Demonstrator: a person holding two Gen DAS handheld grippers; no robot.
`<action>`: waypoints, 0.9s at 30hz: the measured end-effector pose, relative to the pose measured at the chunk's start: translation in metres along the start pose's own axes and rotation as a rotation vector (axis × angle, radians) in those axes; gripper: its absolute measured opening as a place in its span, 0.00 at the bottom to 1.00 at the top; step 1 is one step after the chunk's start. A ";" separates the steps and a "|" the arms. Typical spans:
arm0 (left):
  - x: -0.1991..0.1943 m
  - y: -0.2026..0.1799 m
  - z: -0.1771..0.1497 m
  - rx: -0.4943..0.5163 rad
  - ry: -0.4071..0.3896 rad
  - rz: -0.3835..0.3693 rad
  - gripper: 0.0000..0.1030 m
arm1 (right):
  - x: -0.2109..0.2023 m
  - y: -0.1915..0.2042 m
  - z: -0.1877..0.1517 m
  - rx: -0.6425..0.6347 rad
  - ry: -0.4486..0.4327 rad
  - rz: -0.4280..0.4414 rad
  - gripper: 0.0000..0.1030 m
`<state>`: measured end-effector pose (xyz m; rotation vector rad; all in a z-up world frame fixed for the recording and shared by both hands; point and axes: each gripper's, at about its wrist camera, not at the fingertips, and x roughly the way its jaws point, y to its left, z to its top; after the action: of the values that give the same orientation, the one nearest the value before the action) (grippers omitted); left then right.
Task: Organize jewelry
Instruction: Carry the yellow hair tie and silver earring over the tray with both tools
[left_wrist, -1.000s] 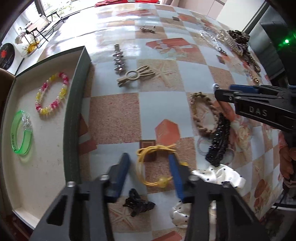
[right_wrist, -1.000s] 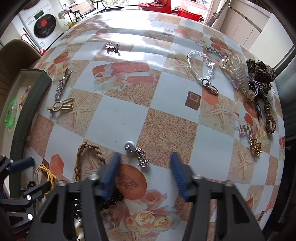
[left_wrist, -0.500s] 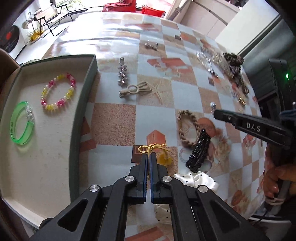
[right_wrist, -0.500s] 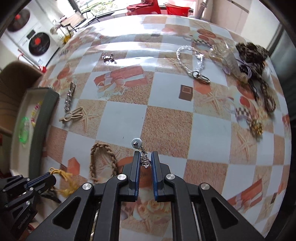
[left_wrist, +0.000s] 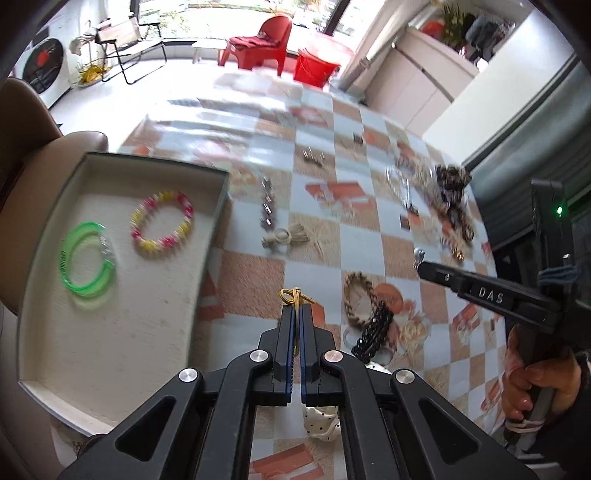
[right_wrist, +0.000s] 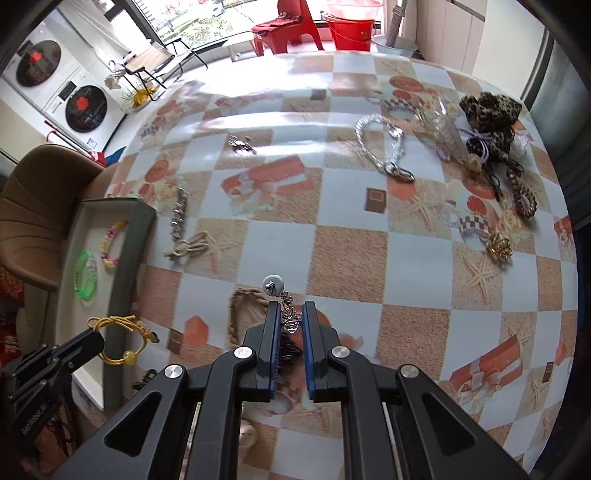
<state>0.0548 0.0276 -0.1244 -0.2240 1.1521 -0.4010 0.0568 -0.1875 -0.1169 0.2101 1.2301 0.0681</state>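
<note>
My left gripper (left_wrist: 296, 308) is shut on a yellow cord bracelet (left_wrist: 293, 296) and holds it above the table; the right wrist view shows the bracelet (right_wrist: 120, 338) hanging by the tray's corner. My right gripper (right_wrist: 289, 306) is shut on a silver earring with a grey bead (right_wrist: 272, 286), lifted off the table; it also shows in the left wrist view (left_wrist: 421, 264). The green-walled tray (left_wrist: 218, 221) at the left holds a green bangle (left_wrist: 86, 266) and a pink-yellow bead bracelet (left_wrist: 162, 223).
On the checked tablecloth lie a beige hair clip (left_wrist: 284, 236), a silver clip (left_wrist: 266, 206), a braided brown band (left_wrist: 356, 299), a black clip (left_wrist: 373, 328), a silver chain (right_wrist: 384, 147) and a leopard scrunchie (right_wrist: 487, 114). A brown chair (right_wrist: 33, 206) stands left.
Both grippers closed, the left on the yellow bracelet and the right on the earring, and both lifted them off the table. The left gripper moved towards the tray.
</note>
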 end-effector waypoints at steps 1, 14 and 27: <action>-0.005 0.003 0.002 -0.007 -0.011 0.001 0.05 | -0.002 0.005 0.002 -0.006 -0.005 0.005 0.12; -0.058 0.070 0.001 -0.128 -0.114 0.072 0.05 | -0.003 0.107 0.030 -0.159 -0.035 0.104 0.12; -0.060 0.164 -0.040 -0.308 -0.087 0.195 0.05 | 0.042 0.227 0.014 -0.339 0.068 0.229 0.12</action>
<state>0.0286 0.2031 -0.1519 -0.3900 1.1353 -0.0398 0.0981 0.0392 -0.1064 0.0516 1.2381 0.4818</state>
